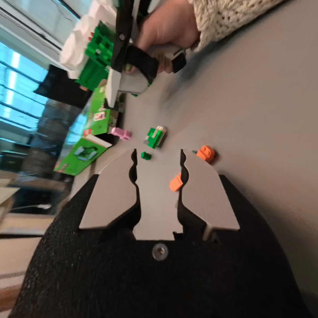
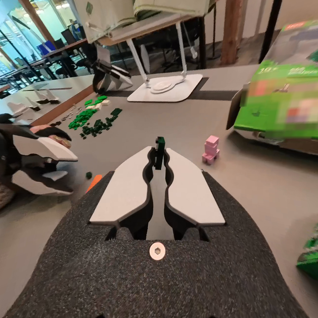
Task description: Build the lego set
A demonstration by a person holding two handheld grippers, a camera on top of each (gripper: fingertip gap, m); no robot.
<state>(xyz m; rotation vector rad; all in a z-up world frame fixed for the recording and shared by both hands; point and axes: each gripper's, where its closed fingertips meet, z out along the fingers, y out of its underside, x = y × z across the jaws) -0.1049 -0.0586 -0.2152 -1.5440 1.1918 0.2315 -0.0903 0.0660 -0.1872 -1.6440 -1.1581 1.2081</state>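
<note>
My right gripper point(image 2: 159, 150) is shut on a dark green plate piece point(image 2: 161, 142), held upright between the fingertips above the grey table point(image 2: 172, 120). My left gripper point(image 1: 158, 153) is open and empty, low over the table. A small green brick point(image 1: 146, 155) lies just beyond its fingertips, and a small green and white build point(image 1: 154, 137) a little farther. The same left gripper point(image 2: 74, 174) shows open at the left of the right wrist view. A hand holds the right gripper, whose white fingers point(image 1: 112, 86) show far off in the left wrist view.
A pink pig figure point(image 2: 210, 151) stands right of my right gripper, by the green set box point(image 2: 275, 111). Piles of loose green bricks point(image 2: 96, 118) lie ahead left, with a white stand base point(image 2: 165, 89) behind. Orange pieces point(image 1: 205, 153) lie near my left gripper. A large green build point(image 1: 101, 46) stands far back.
</note>
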